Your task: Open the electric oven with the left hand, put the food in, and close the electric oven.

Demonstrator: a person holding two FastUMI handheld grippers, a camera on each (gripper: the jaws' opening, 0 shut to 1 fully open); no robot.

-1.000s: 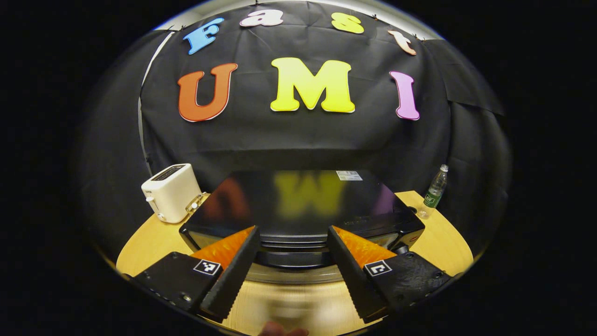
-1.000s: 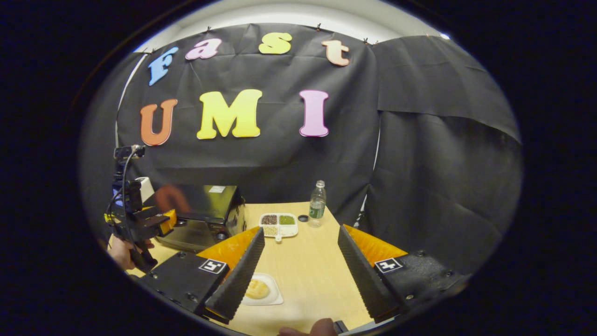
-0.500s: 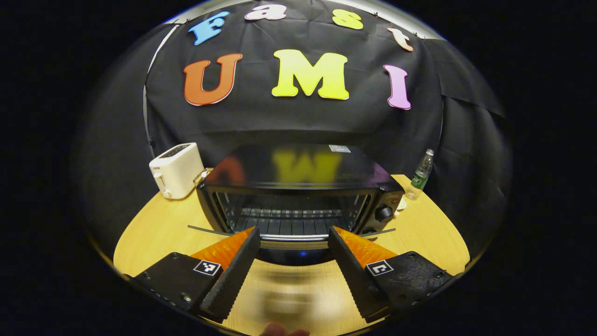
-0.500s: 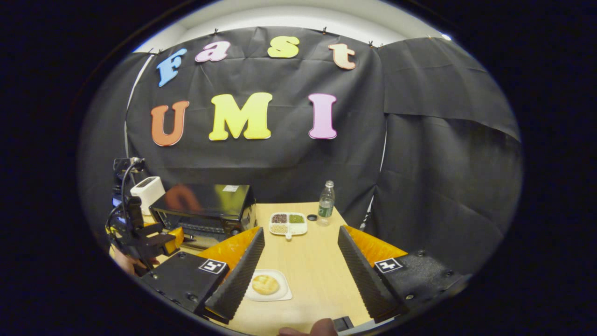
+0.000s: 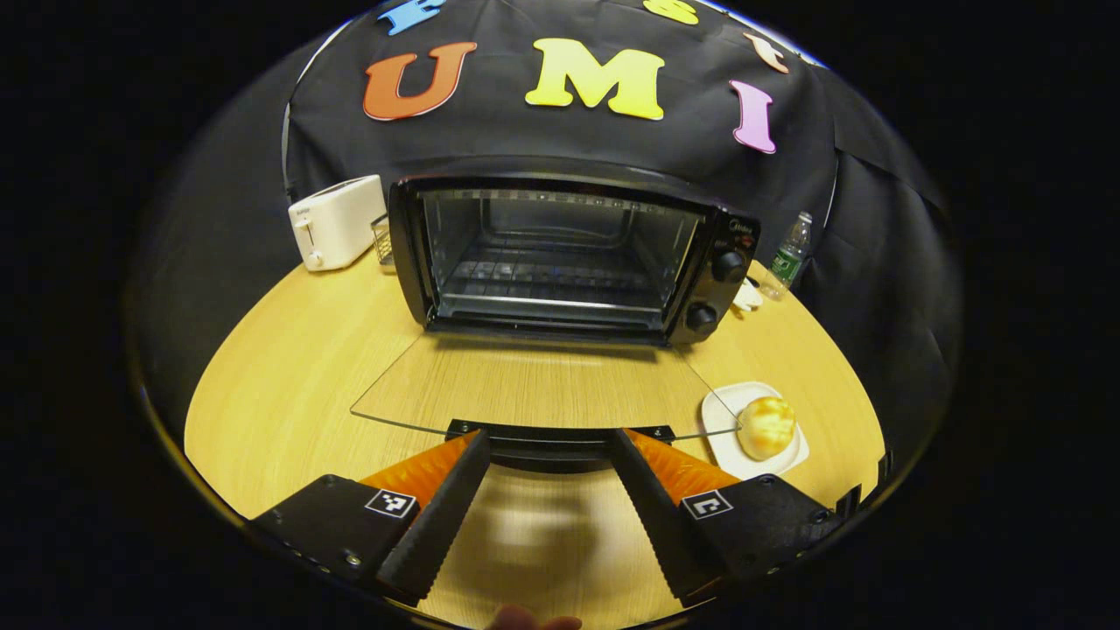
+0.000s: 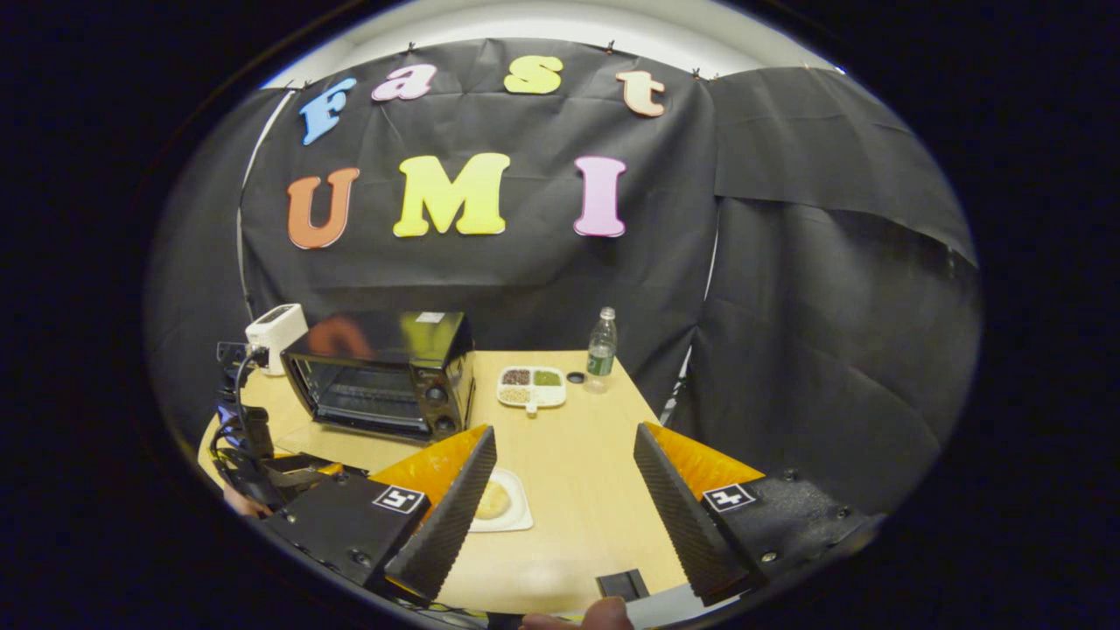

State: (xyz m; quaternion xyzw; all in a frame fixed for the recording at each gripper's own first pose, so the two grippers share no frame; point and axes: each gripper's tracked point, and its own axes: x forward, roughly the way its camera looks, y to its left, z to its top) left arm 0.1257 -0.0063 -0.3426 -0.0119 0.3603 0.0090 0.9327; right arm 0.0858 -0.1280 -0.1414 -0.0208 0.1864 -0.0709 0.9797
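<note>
The black electric oven point(image 5: 560, 254) stands with its glass door point(image 5: 534, 385) swung down flat toward me, the wire rack inside bare. The door's dark handle point(image 5: 547, 448) lies right at the tips of my left gripper point(image 5: 547, 436), whose jaws are spread wide, one on each side of the handle's middle. A bread roll point(image 5: 766, 424) sits on a small white plate point(image 5: 726, 420) right of the door. In the right gripper view the oven point(image 6: 385, 367) is at the left, and my right gripper point(image 6: 564, 433) hangs open above the table, with the roll point(image 6: 493, 500) beside its left finger.
A white toaster point(image 5: 337, 219) stands left of the oven. A water bottle point(image 6: 599, 350) and a divided tray of grains point(image 6: 531, 388) sit at the back right of the round wooden table point(image 6: 577, 472). A small black object point(image 6: 621, 582) lies at the near edge.
The oven door has gone from nearly closed to fully down. My left gripper has dropped and pulled back along with the handle. The right gripper has barely shifted.
</note>
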